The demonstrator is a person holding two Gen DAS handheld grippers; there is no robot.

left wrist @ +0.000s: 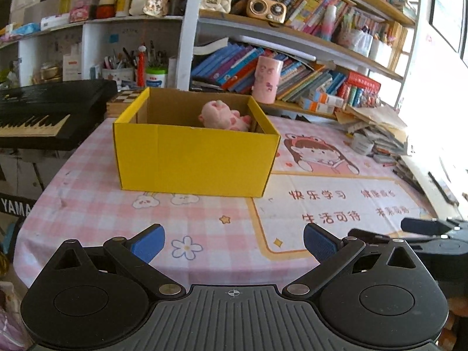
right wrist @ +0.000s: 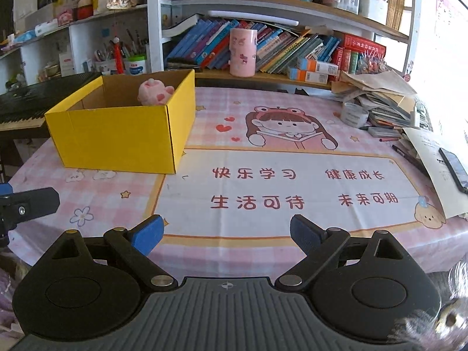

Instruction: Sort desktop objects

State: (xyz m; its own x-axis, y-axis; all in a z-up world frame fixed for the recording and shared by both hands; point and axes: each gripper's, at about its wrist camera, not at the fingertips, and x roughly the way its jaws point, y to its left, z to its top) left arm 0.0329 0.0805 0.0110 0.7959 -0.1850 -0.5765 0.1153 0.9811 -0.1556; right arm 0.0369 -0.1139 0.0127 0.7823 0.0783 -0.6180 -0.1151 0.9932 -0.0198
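Pink plush toy [left wrist: 223,115] lies inside your yellow cardboard box [left wrist: 193,161], toward its far right corner, at about twelve o'clock from your left gripper [left wrist: 234,242]. That gripper hovers low over the pink checked table mat [left wrist: 87,199] with its blue pads [left wrist: 149,241] spread wide and nothing between them. Your right gripper [right wrist: 226,232] sits at three o'clock of the left one, likewise spread and empty, with the box at its ten o'clock.

Pink plush toy [right wrist: 155,92] half hidden behind yellow box [right wrist: 117,137] wall
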